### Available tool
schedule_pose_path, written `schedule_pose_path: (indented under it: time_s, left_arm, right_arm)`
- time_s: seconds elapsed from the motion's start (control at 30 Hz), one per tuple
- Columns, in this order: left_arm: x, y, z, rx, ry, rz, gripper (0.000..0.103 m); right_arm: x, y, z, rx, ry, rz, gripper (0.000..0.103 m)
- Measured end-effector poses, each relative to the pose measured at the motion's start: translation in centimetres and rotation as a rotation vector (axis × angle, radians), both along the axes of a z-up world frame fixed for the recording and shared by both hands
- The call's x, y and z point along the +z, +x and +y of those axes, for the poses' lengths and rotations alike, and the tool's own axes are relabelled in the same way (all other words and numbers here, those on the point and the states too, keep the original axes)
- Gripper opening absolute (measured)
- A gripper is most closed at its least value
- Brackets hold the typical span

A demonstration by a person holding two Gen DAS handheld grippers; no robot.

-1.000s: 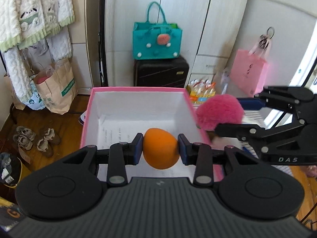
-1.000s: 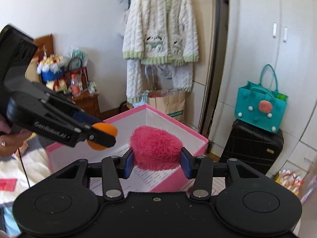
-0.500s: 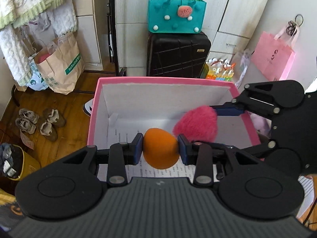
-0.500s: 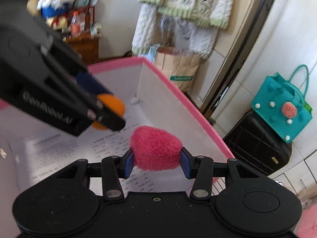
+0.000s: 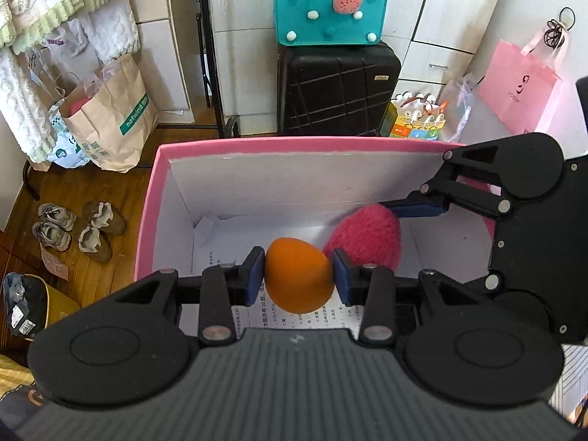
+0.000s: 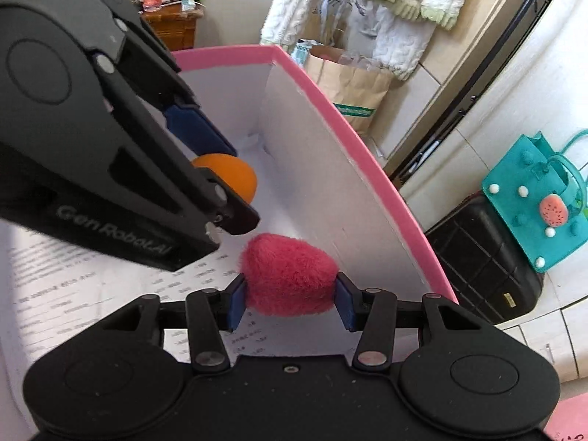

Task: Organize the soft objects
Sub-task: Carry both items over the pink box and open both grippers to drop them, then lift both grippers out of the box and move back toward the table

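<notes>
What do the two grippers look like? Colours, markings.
Both are matte black with round-lobed bodies, silver pivot pins and blue finger pads. The left gripper has a ribbed grey top and white "GenRobot.AI" lettering on its side. The right gripper has a smooth black top. No cables or sleeves visible.

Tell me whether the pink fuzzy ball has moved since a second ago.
Yes. The pink fuzzy ball went from outside the pink box's right rim down inside it.

A teal bag [image 5: 330,3] sits on a black suitcase [image 5: 336,88] against white cabinets. A pink bag [image 5: 518,88] hangs to the right. A paper bag [image 5: 110,117] stands on the wooden floor [image 5: 110,191] near two pairs of shoes [image 5: 77,228], under a hanging white cardigan [image 6: 371,11].
</notes>
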State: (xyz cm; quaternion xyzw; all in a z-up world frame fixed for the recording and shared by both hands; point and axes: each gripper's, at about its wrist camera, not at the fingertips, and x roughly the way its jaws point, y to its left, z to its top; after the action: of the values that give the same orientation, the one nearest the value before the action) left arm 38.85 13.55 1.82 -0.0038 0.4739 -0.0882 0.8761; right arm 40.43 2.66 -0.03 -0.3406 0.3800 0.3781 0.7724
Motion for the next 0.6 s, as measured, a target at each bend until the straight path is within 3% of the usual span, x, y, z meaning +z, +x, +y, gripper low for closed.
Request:
schedule_pose_path:
  time_s: [0.13,0.27,0.6]
  left_arm:
    - [-0.3,0.4,0.2,0.013,0.002,0.001,0.047]
    - [0.4,-0.1,0.0,0.012,-0.016,-0.007,0.058]
    - [4.7,-3.5,-0.4,-0.011,-0.019,-0.058,0.06]
  right_arm:
    - [-0.2,0.5,0.1,-0.003,0.002,0.009,0.06]
    - [0.4,0.2,-0.2,0.004,0.041,-0.002,0.075]
    - [4.0,-2.7,-3.4,-0.05,0.182,0.025,0.076]
